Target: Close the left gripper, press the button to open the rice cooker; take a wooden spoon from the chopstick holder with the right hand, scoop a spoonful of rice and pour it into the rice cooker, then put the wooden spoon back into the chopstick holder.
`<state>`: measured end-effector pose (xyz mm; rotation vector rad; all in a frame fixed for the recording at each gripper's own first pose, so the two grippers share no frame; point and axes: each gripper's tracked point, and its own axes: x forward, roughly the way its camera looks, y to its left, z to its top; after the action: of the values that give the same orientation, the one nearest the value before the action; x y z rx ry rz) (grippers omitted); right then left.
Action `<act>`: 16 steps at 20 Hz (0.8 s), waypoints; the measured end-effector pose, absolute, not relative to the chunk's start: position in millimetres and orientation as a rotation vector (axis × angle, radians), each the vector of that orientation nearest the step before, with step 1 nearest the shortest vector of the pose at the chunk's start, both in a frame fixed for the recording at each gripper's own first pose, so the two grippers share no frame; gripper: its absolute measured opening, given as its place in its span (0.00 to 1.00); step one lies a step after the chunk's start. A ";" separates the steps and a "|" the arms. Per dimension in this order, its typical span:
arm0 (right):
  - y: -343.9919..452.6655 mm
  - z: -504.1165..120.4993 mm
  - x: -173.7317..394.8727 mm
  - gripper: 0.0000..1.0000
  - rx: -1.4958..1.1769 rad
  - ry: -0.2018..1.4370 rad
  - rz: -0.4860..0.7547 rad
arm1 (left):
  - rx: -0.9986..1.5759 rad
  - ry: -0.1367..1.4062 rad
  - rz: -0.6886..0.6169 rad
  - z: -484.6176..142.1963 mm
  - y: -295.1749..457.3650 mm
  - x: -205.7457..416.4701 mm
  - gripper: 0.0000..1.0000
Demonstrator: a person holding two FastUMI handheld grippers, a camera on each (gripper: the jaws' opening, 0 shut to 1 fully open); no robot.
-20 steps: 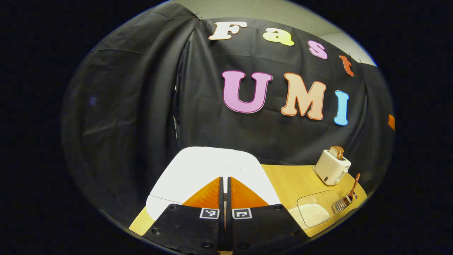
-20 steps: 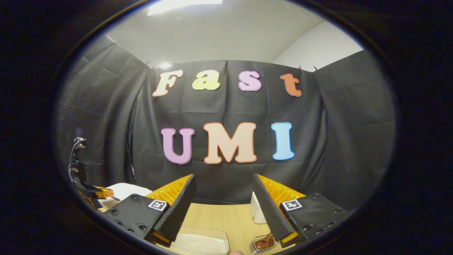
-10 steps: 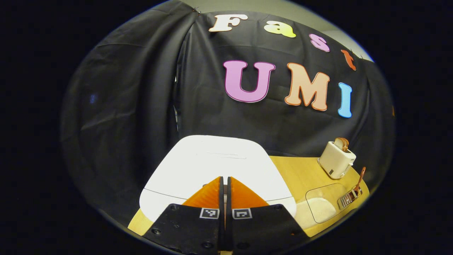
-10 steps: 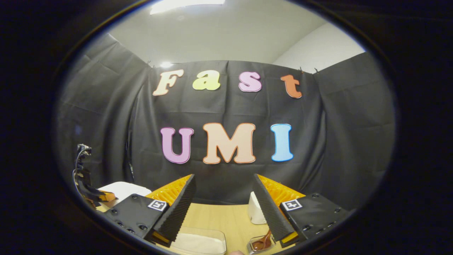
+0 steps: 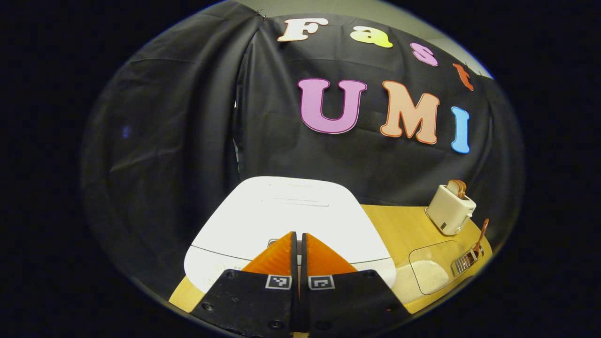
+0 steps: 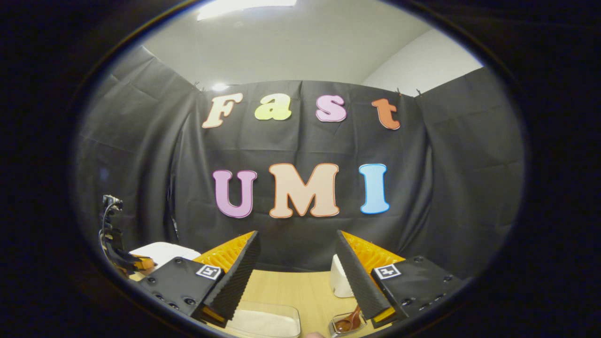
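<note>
While its jaws meet, left gripper point(image 5: 298, 233) overlaps rice cooker point(image 5: 281, 220).

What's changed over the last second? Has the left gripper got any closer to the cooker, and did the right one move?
The left gripper, jaws shut, has moved down and in toward the rice cooker; its tips now lie over the button area at the lid's front edge. The lid is still closed. The right gripper stays open and in place above the rice container; the wooden spoon remains in its holder.
</note>
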<state>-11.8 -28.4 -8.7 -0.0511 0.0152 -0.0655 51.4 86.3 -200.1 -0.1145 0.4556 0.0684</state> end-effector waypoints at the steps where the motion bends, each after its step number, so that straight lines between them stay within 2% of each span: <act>1: -28.9 -8.4 -12.3 1.00 -0.055 0.015 -0.066 | -0.108 0.439 0.068 -195.4 86.0 53.4 0.00; 13: -38.8 -0.3 -13.6 1.00 -0.032 -0.007 -0.074 | -0.046 0.246 0.093 -109.2 90.3 69.5 0.00; 16: -41.1 1.0 -15.7 1.00 -0.025 -0.006 -0.074 | -0.063 0.269 0.098 -112.1 88.4 68.3 0.00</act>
<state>-15.7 -41.1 1.0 -0.0249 -0.0060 -0.0736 68.3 88.4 -112.1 -0.0633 0.2693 0.0976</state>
